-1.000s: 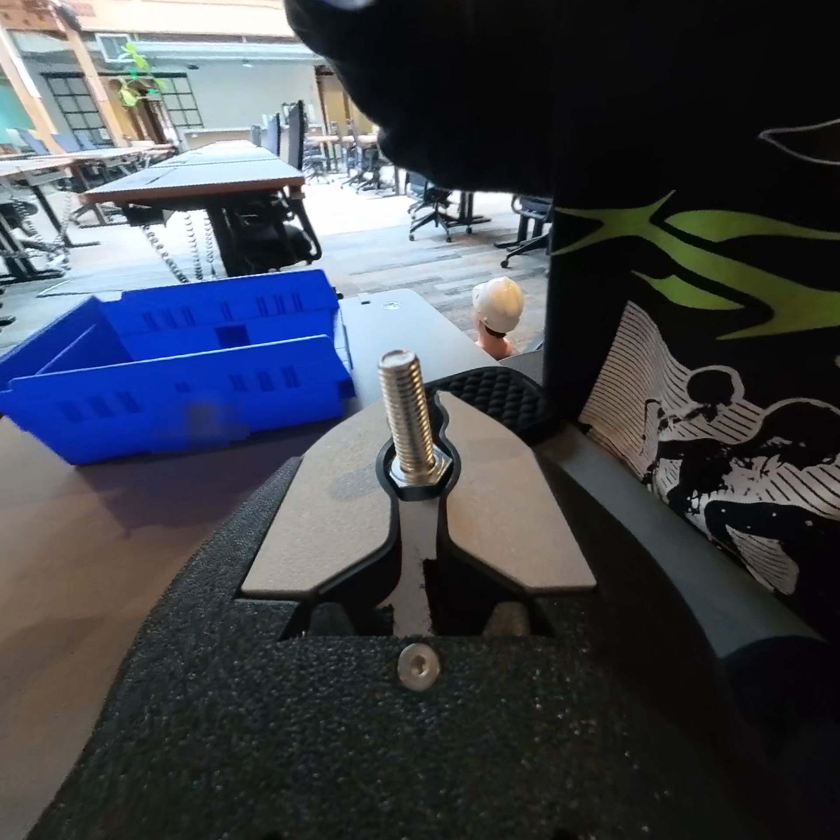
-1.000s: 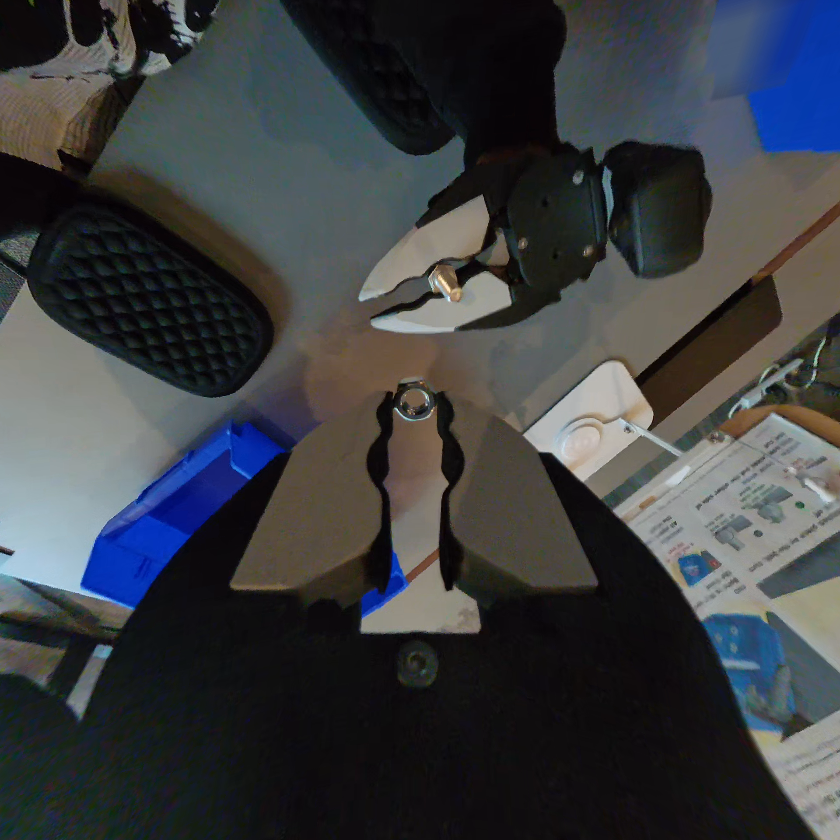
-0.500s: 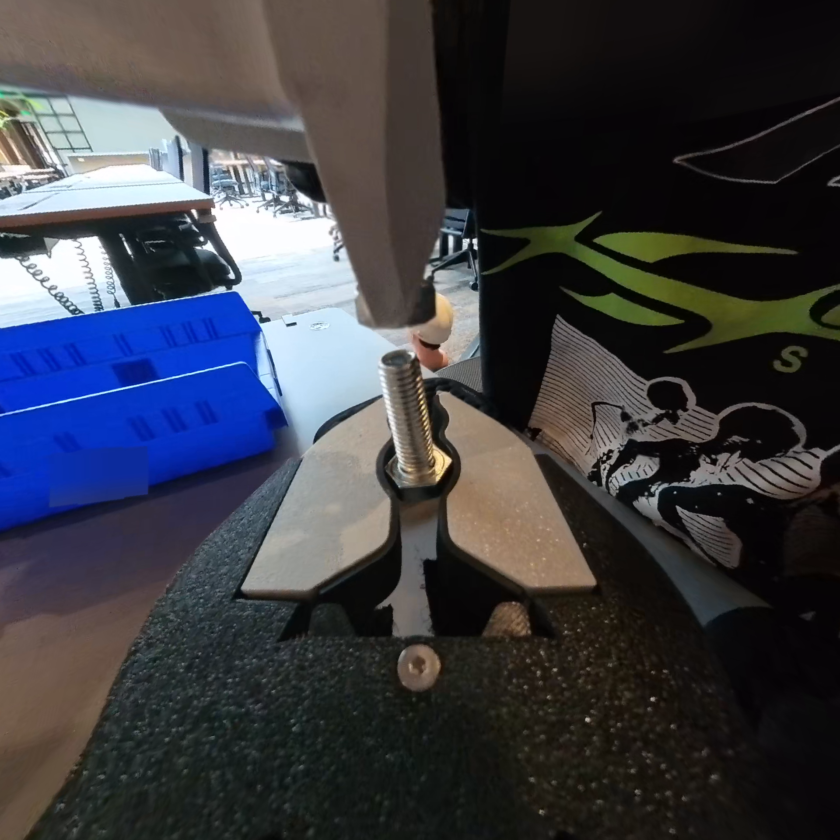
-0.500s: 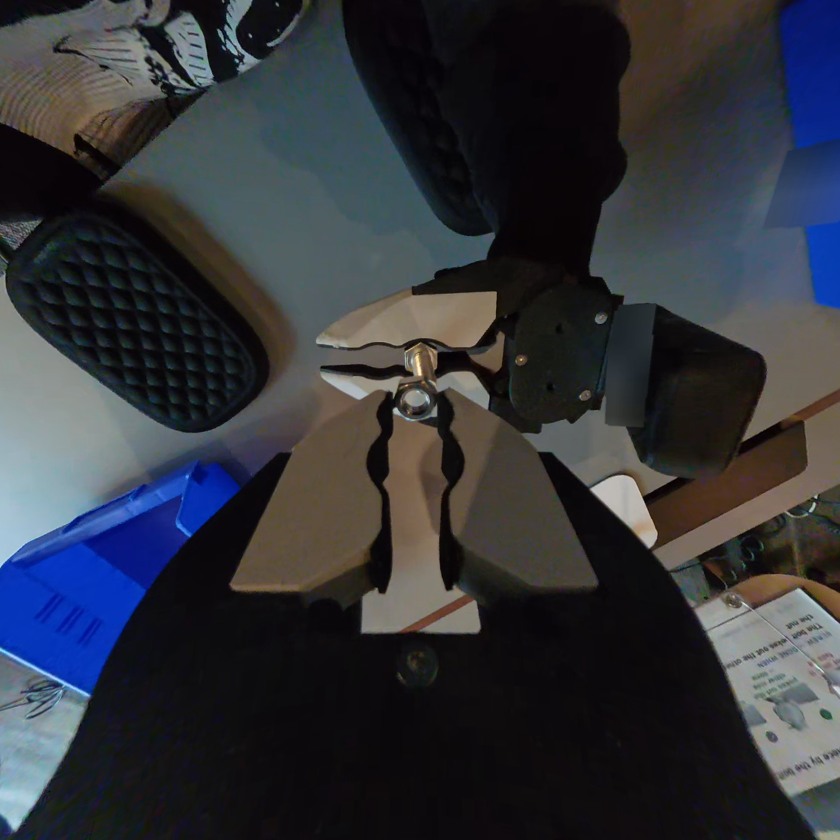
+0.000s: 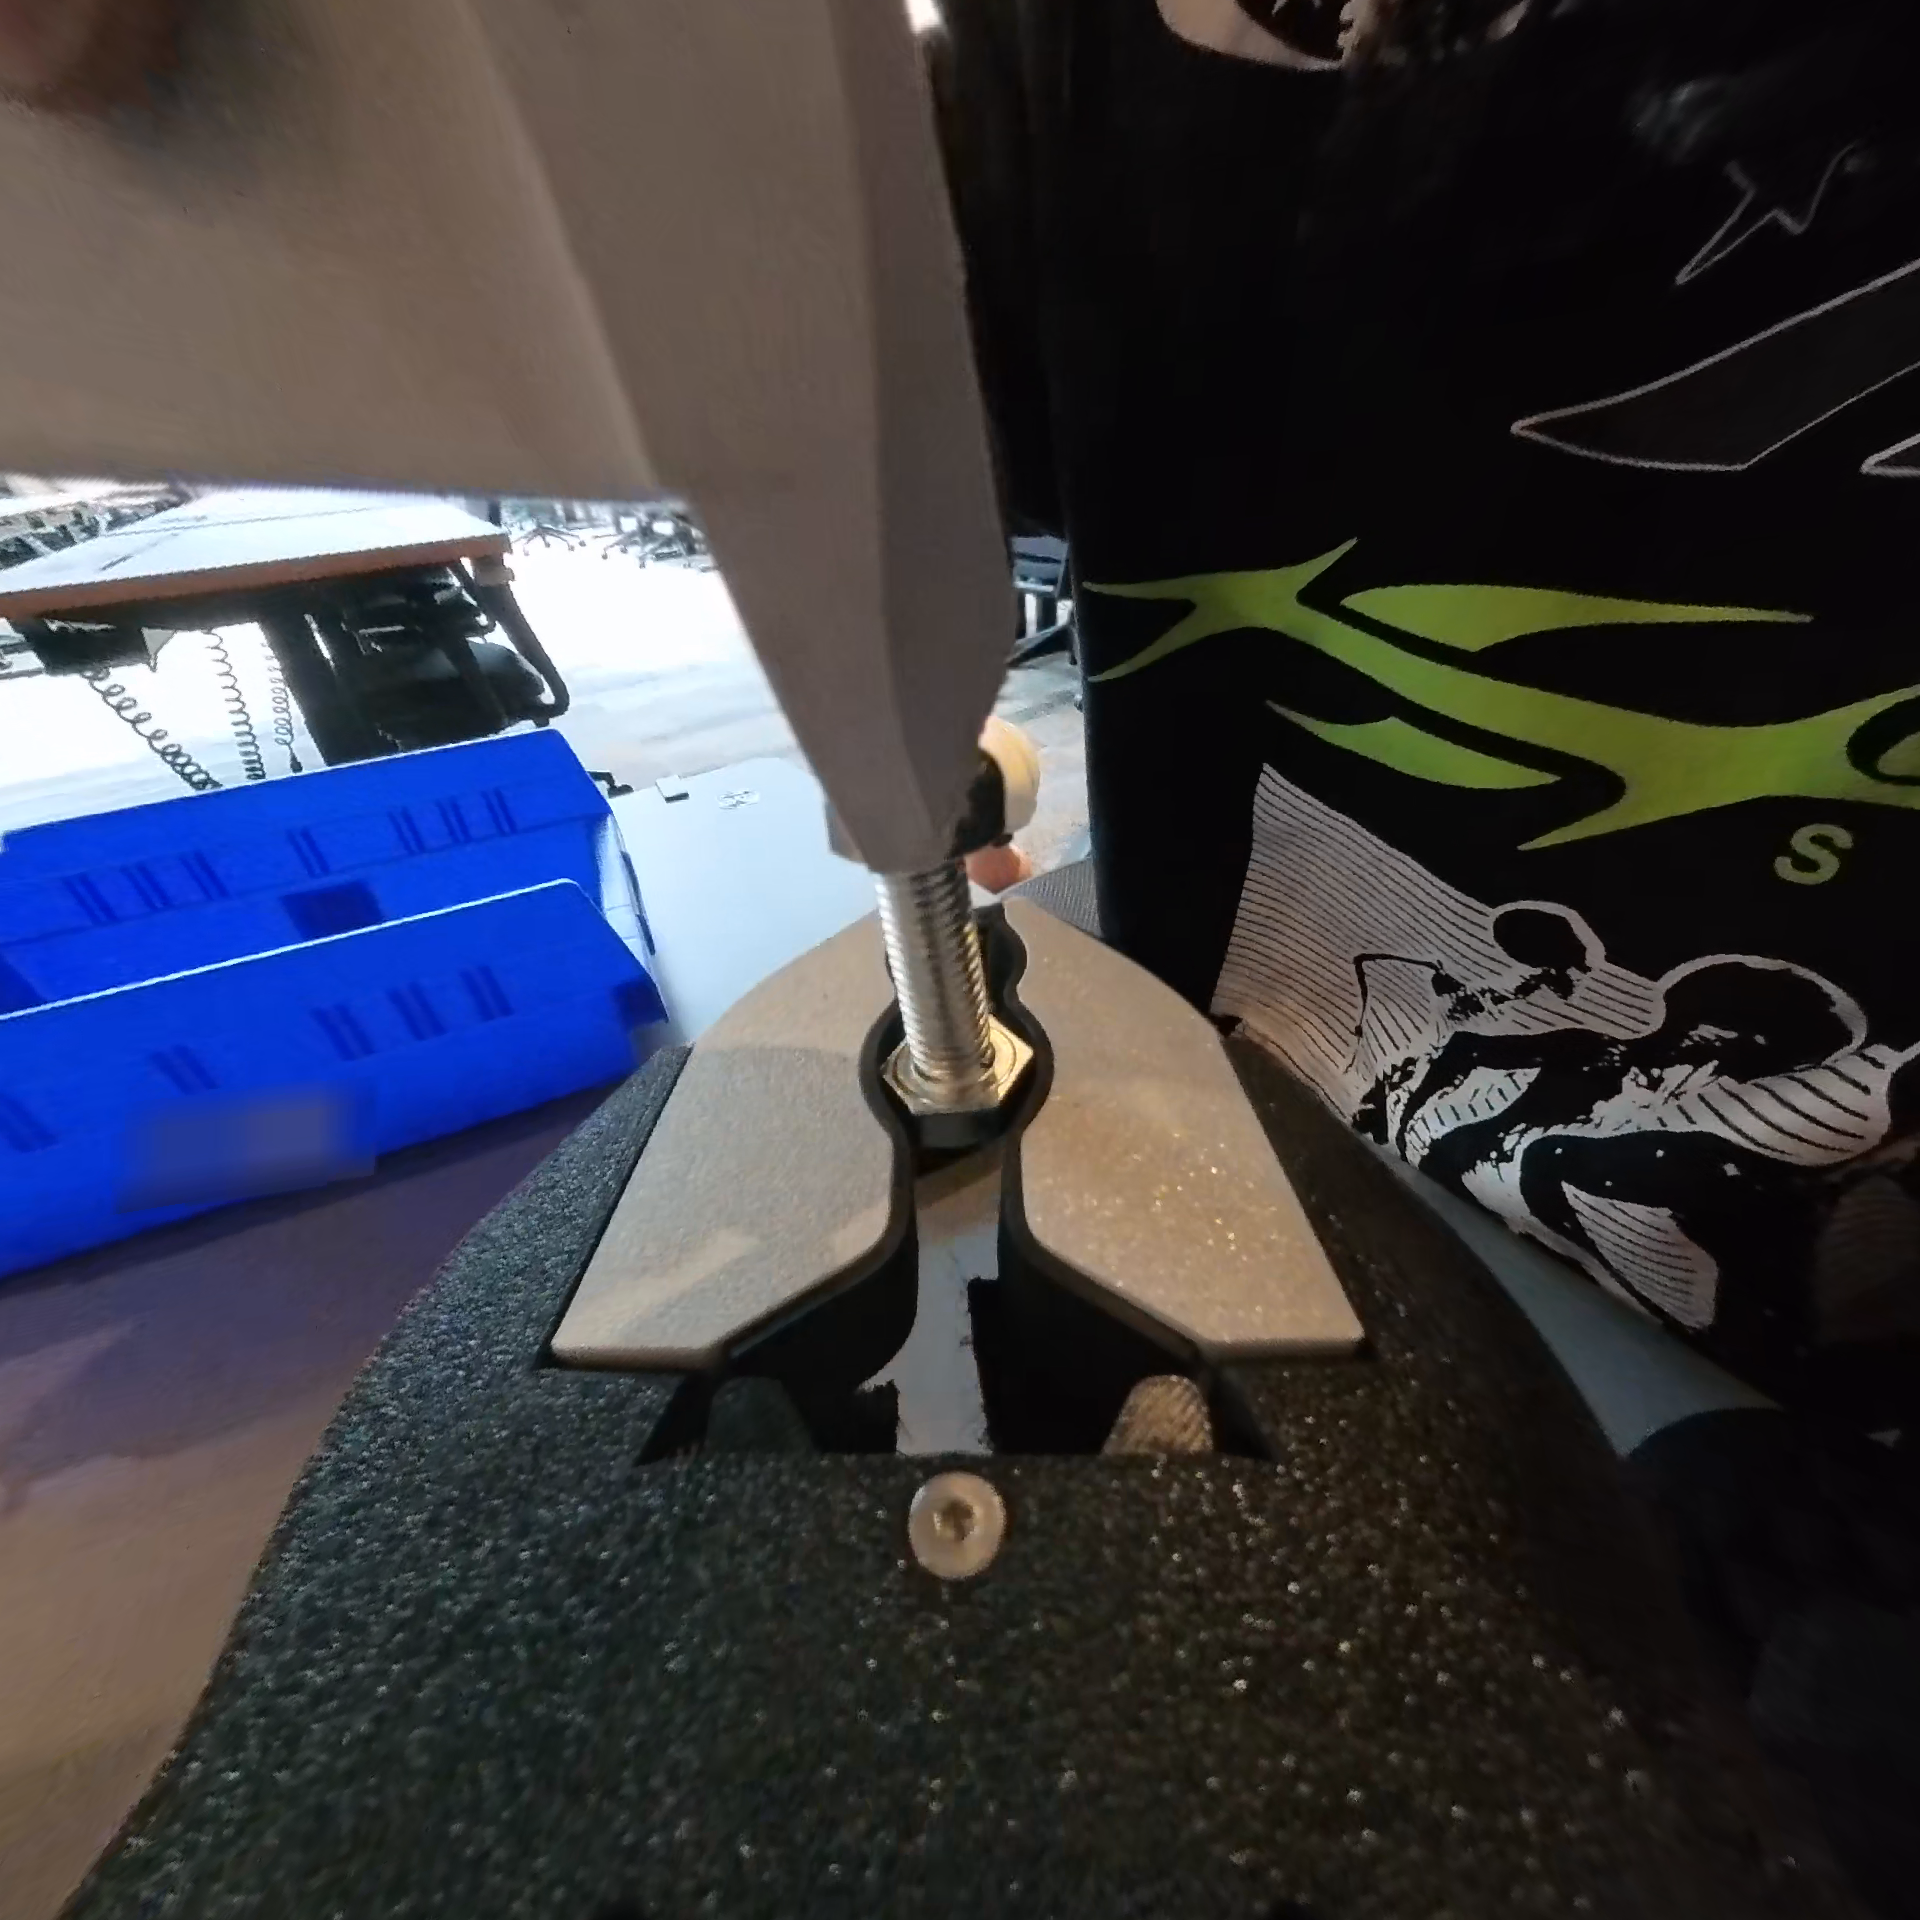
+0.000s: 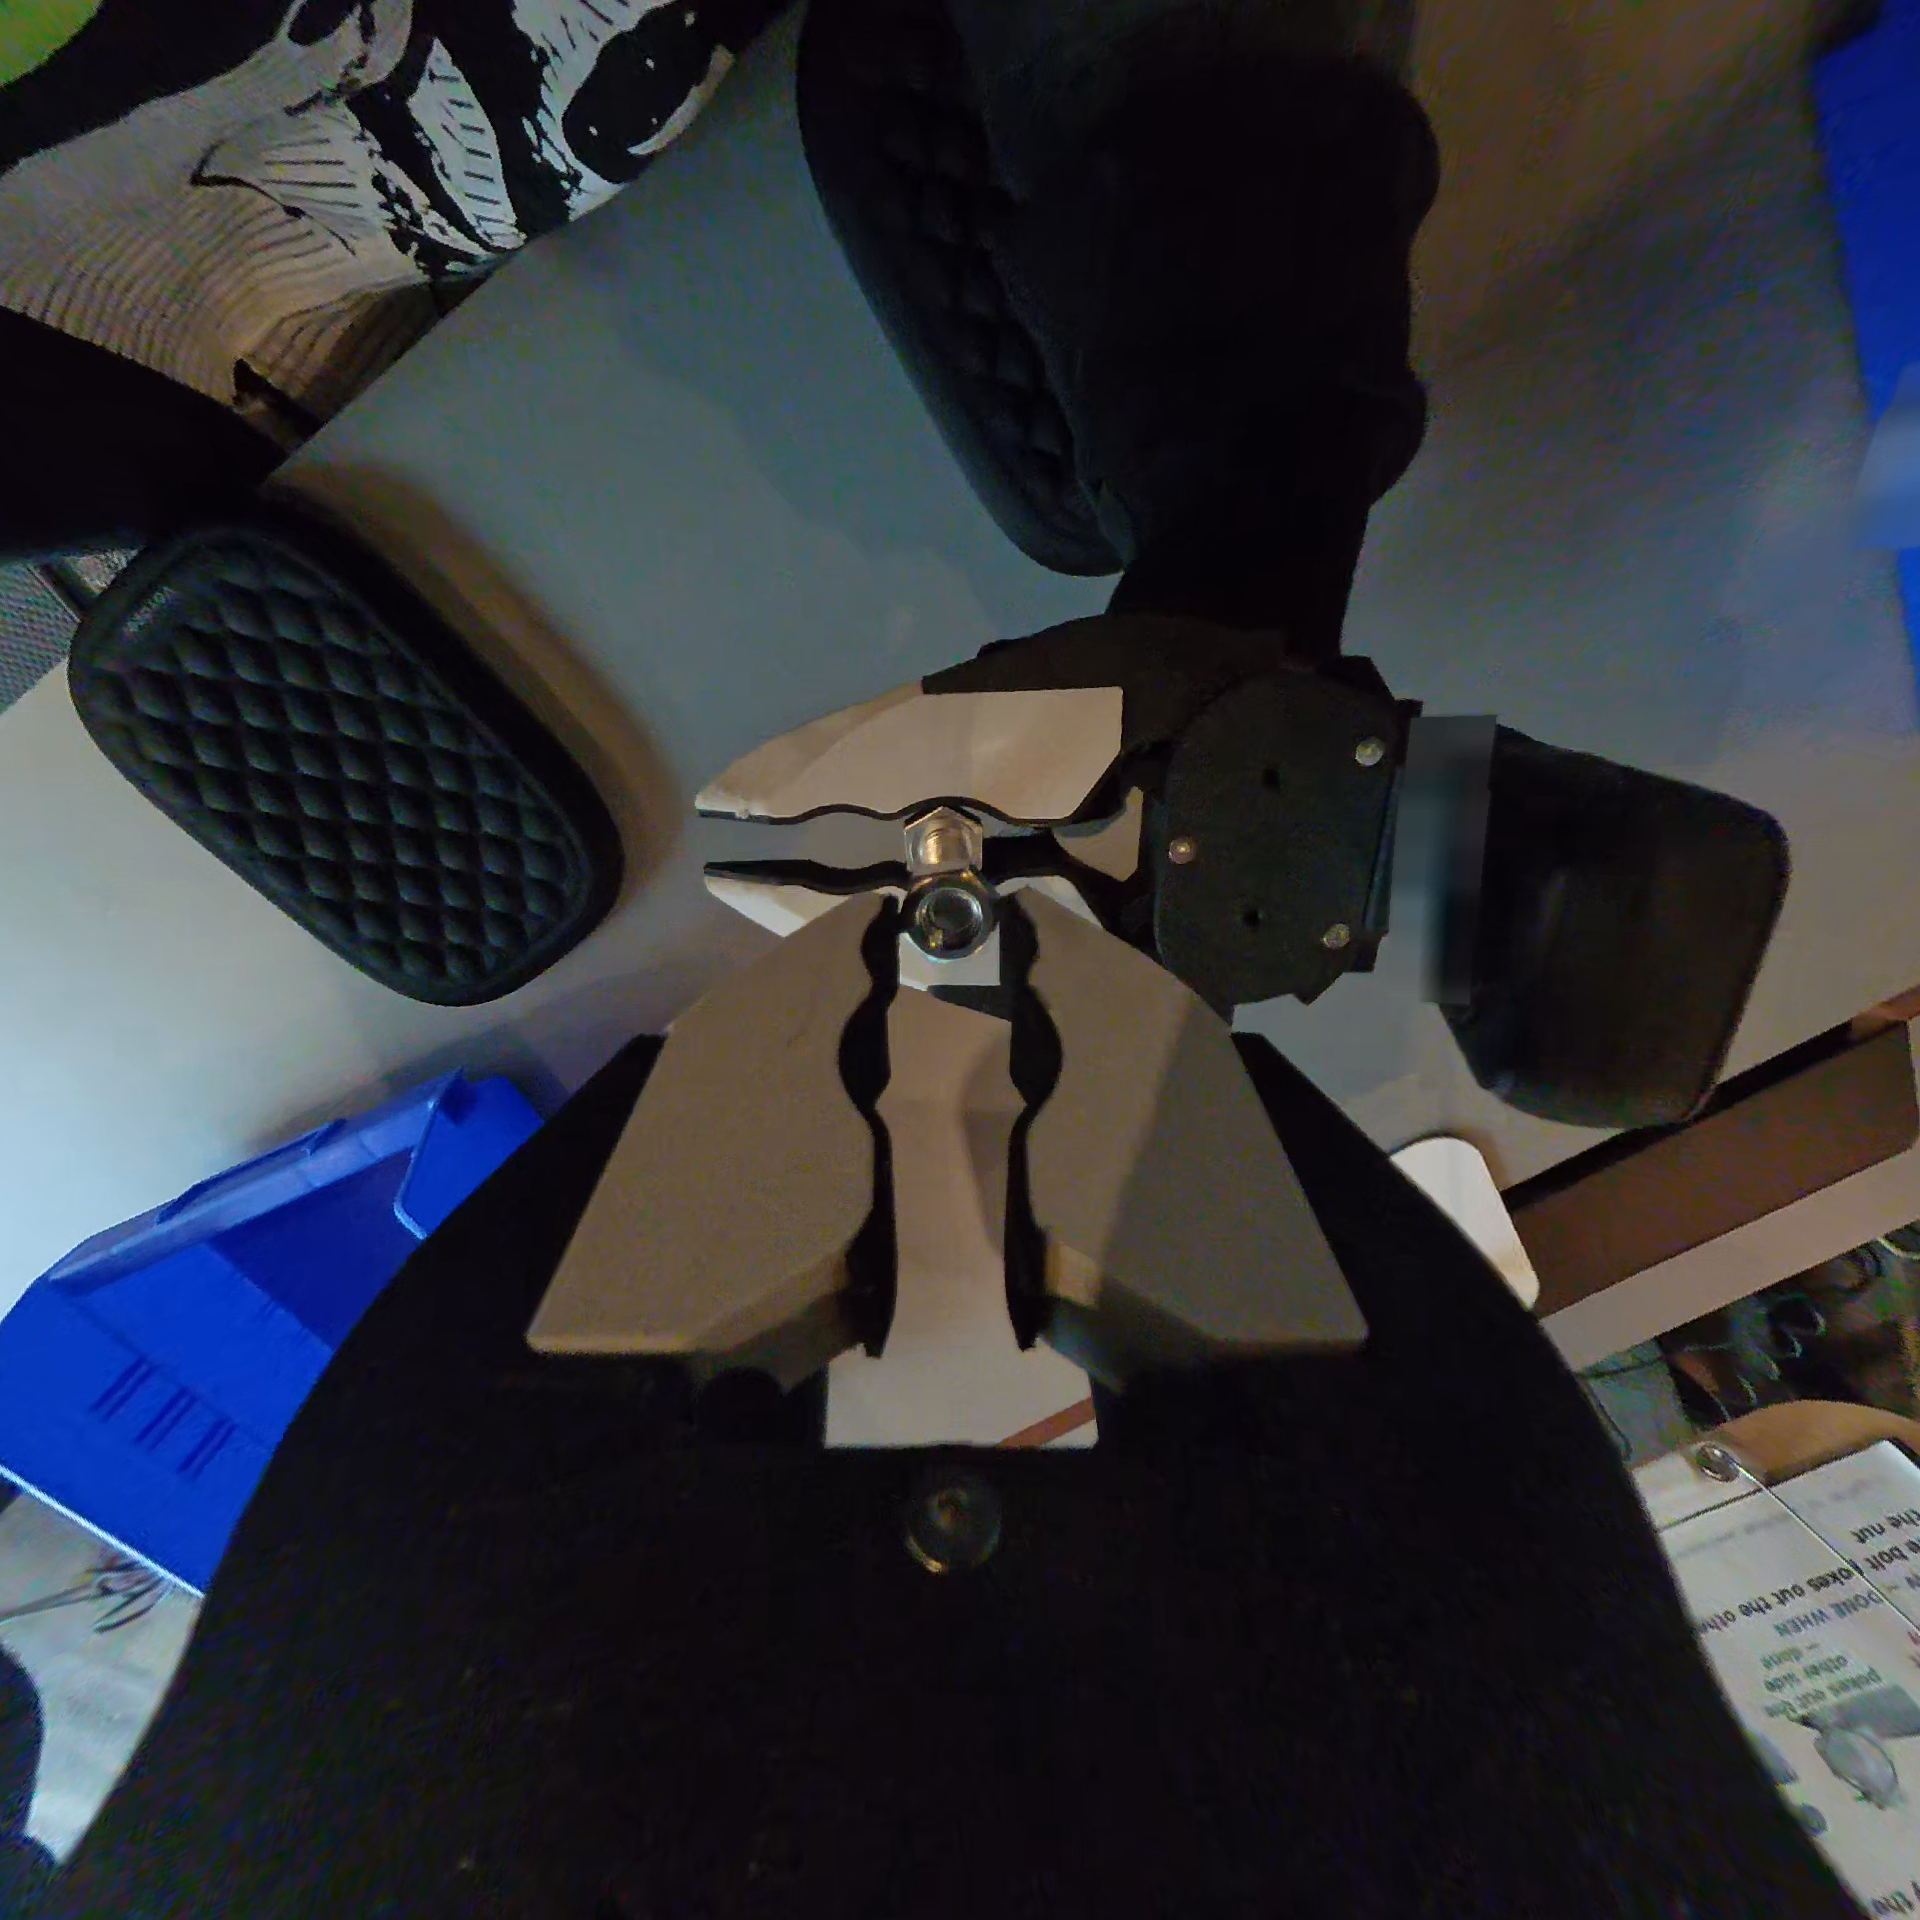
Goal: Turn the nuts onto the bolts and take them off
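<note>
In the left wrist view my left gripper [image 5: 956,1039] is shut on the hex head of a silver bolt [image 5: 930,956], which stands upright with its thread pointing up. A grey finger [image 5: 873,675] of my right gripper comes down from above and covers the bolt's top end. In the right wrist view my right gripper [image 6: 948,935] is shut on a silver nut [image 6: 948,916] at its fingertips. The nut sits right over the end of the bolt [image 6: 940,840], which the left gripper [image 6: 717,836] holds. Whether the threads have caught is hidden.
Blue plastic bins [image 5: 312,987] stand on the table to the left and also show in the right wrist view [image 6: 208,1299]. Two black padded rests [image 6: 343,758] lie on the grey table [image 6: 623,468]. A person in a black printed shirt [image 5: 1507,727] is close on the right. Printed sheets [image 6: 1818,1621] lie below. One gripper's finger ends stand about 7 centimeters off the other's.
My right gripper has brought the nut down from clear of the bolt onto its top end. My left gripper has kept its hold on the bolt, and the view behind it has shifted.
</note>
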Available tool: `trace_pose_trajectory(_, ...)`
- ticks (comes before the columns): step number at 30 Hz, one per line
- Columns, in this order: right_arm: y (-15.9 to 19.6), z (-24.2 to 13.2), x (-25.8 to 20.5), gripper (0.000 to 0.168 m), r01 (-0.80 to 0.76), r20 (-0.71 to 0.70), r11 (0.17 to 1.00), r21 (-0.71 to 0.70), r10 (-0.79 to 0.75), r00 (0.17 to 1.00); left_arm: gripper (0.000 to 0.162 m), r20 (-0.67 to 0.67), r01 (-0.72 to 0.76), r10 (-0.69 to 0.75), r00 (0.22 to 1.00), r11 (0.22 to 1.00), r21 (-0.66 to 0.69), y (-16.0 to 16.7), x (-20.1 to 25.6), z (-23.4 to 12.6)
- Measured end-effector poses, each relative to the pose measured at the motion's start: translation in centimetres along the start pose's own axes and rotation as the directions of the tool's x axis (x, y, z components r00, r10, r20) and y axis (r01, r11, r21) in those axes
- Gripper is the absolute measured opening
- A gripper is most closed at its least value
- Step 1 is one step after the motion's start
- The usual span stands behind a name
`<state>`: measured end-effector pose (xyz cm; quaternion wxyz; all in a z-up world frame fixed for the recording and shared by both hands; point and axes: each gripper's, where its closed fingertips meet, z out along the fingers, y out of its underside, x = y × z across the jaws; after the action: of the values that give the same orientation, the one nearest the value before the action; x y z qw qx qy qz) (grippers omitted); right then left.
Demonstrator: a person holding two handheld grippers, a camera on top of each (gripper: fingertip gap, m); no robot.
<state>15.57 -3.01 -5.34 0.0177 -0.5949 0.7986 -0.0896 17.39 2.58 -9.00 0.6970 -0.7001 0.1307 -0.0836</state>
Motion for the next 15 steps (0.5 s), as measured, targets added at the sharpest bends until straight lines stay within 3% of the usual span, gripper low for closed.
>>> trace_pose_trajectory(15, 2.6, -0.4, 0.4, 0.018, -0.349, -0.024, 0.933, -0.089, 0.348, 0.937, 0.011, 0.339, 0.002, 0.016, 0.941, 0.999, -0.052, 0.4, -4.6, -1.0)
